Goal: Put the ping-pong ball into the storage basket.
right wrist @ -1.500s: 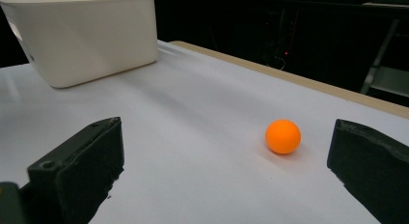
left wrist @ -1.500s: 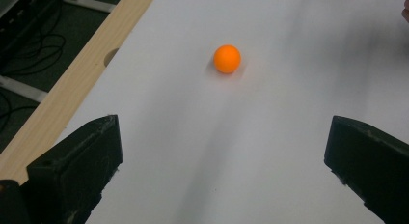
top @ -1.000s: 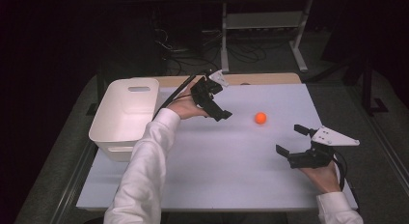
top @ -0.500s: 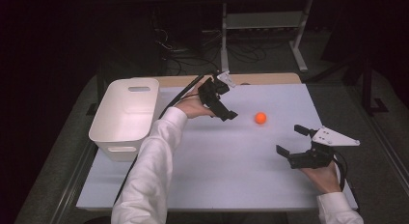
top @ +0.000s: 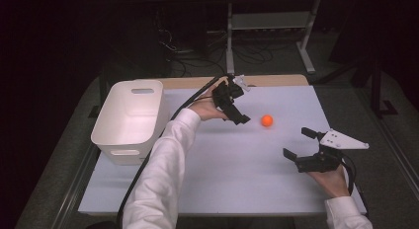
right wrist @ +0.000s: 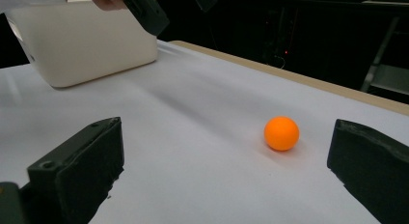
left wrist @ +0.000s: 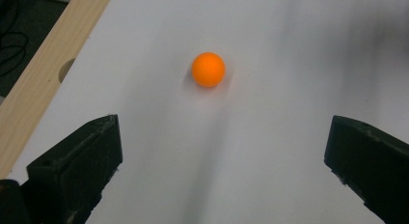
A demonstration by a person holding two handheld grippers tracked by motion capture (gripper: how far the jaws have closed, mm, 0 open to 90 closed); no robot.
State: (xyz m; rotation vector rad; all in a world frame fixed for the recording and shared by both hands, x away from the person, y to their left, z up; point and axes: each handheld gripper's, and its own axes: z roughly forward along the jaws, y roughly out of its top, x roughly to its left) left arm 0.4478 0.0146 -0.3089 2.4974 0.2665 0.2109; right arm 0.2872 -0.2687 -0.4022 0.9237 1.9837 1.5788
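Observation:
A small orange ball (top: 267, 121) lies on the white table sheet (top: 237, 170), right of centre toward the far side. My left gripper (top: 236, 106) hovers just left of the ball, open, with nothing between its jaws. In the left gripper view the ball (left wrist: 208, 69) sits ahead of the wide-open gripper (left wrist: 224, 137). My right gripper (top: 298, 143) stands open near the right front, jaws pointing toward the ball. In the right gripper view the ball (right wrist: 281, 133) rests ahead, nearer the right jaw of the open gripper (right wrist: 226, 142). Neither gripper touches it.
A white plastic bin (top: 129, 121) stands at the table's left edge; its wall (right wrist: 82, 45) is seen beyond the sheet. A wooden strip (top: 276, 80) borders the far edge. Behind the table stand a metal rack (top: 267, 21) and floor cables (top: 197, 46).
My left gripper has moved to the right, closer to the orange ball. The right gripper and the ball have stayed where they were.

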